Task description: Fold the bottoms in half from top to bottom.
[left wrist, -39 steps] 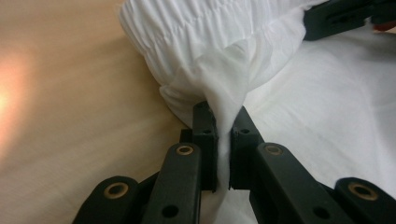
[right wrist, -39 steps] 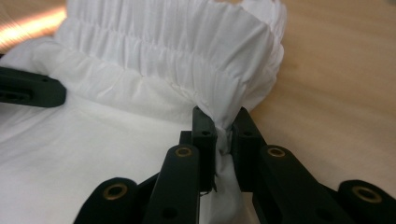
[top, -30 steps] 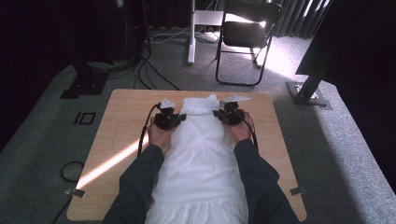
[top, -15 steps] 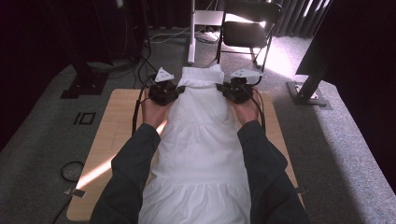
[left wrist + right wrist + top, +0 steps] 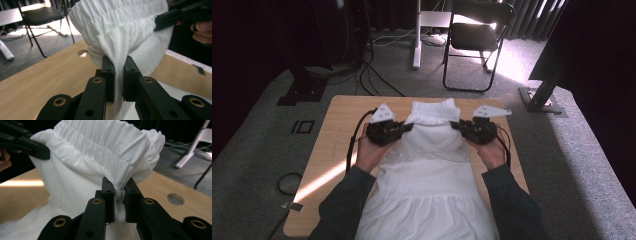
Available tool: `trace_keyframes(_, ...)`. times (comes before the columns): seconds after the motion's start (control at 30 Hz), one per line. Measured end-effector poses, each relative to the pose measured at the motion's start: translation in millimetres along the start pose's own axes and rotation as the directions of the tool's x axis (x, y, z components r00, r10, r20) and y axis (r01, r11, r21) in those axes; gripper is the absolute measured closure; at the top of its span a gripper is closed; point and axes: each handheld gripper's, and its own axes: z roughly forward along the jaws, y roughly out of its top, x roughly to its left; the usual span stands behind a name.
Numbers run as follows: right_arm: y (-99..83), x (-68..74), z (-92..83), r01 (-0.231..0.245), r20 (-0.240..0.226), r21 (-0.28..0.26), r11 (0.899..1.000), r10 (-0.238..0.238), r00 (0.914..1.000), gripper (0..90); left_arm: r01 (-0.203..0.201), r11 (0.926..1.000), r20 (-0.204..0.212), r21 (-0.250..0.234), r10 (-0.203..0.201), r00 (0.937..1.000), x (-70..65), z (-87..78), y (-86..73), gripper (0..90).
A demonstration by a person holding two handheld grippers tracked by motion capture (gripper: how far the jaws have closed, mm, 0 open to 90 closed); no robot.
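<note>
A white dress (image 5: 432,170) lies lengthwise on the wooden table (image 5: 337,135), its skirt toward the person. My left gripper (image 5: 408,128) is shut on the left side of the gathered bodice and my right gripper (image 5: 456,125) is shut on the right side. In the left gripper view, cloth runs down between the pinched jaws of the left gripper (image 5: 117,65), and the bodice (image 5: 120,22) hangs above the tabletop. In the right gripper view, the right gripper (image 5: 119,187) clamps a fold just under the smocked band (image 5: 107,142).
A black folding chair (image 5: 477,35) and a white stand (image 5: 417,35) are on the carpet beyond the table, with cables (image 5: 372,70) at the left. A black post base (image 5: 542,100) sits off the far right corner. The tabletop has a round hole (image 5: 175,198).
Half a second ago both grippers were farther toward the table's far edge with the dress stretched out. Now they are back nearer the person and look higher, with the bodice raised off the table.
</note>
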Motion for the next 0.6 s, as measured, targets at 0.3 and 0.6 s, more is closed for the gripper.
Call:
trace_keyframes(0.3,-83.7,50.0,-34.6,0.006,-0.070,0.099,0.995,0.000,0.9976,81.4,0.027,0.9971,0.095,0.072,-0.034,0.9949,-59.8,-19.2,-77.4,85.2)
trace_keyframes(0.6,-175.2,71.6,-18.8,-0.078,-0.069,0.320,0.944,0.106,0.9920,81.2,0.050,0.9463,0.128,0.319,-0.095,0.9872,-87.1,15.6,-155.3,88.1)
